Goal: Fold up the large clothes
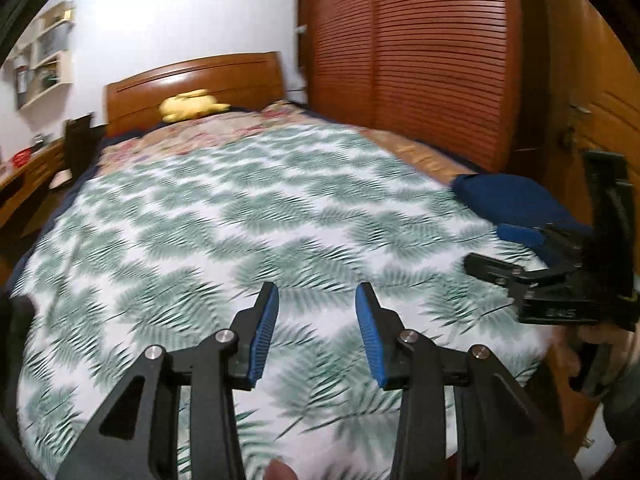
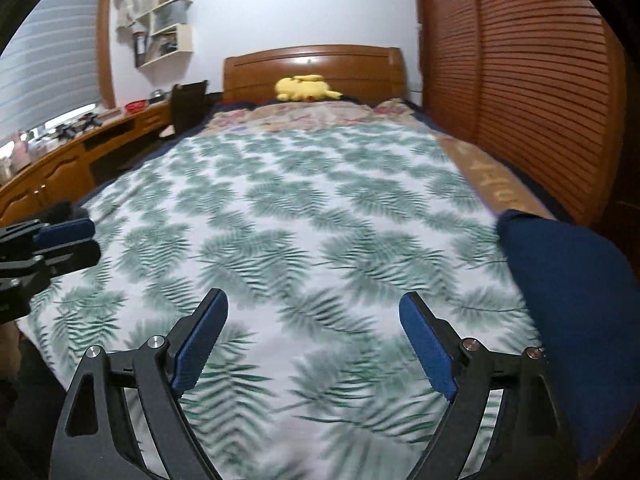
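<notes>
A dark blue garment point(image 1: 508, 196) lies bunched at the right near corner of the bed; it also shows in the right wrist view point(image 2: 568, 276). My left gripper point(image 1: 317, 300) is open and empty above the leaf-print sheet point(image 1: 224, 216), left of the garment. My right gripper point(image 2: 314, 308) is open and empty above the same sheet point(image 2: 304, 208), with the garment just to its right. The right gripper also shows at the right edge of the left wrist view point(image 1: 486, 248), close to the garment. The left gripper shows at the left edge of the right wrist view point(image 2: 90, 242).
A wooden headboard point(image 2: 312, 68) and a yellow plush toy point(image 2: 306, 88) are at the far end of the bed. A slatted wooden wardrobe point(image 2: 520, 80) runs along the right side. A wooden desk point(image 2: 80, 152) and a dark chair point(image 2: 188, 106) stand on the left.
</notes>
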### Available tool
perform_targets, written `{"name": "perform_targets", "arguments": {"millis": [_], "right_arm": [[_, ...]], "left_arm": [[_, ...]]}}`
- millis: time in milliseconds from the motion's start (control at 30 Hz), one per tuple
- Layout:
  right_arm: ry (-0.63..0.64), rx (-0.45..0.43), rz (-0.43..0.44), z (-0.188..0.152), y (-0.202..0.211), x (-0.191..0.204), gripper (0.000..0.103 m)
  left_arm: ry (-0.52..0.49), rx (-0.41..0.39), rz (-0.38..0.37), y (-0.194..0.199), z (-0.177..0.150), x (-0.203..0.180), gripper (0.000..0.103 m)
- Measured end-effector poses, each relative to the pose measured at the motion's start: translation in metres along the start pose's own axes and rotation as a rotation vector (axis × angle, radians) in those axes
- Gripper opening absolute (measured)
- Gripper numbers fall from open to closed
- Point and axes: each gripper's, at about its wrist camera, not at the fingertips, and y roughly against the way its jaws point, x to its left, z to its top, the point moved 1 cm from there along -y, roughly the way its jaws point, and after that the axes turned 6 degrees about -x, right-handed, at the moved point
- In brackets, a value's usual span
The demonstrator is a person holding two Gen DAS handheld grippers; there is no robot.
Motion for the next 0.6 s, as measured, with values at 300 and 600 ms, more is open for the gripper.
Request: {"name": "perform_targets", "arguments": {"millis": [300, 600], "right_arm": [[0.023, -0.024, 0.063, 0.002, 0.013, 0.059, 0.089], [0.019, -0.048, 0.09, 0.01, 0.026, 0.09, 0.091]], "left_arm": [[0.102, 0.001, 0.13, 0.037, -0.025, 0.048, 0.039], [0.153, -0.028, 0.232, 0.071, -0.034, 0.075, 0.039]]}}
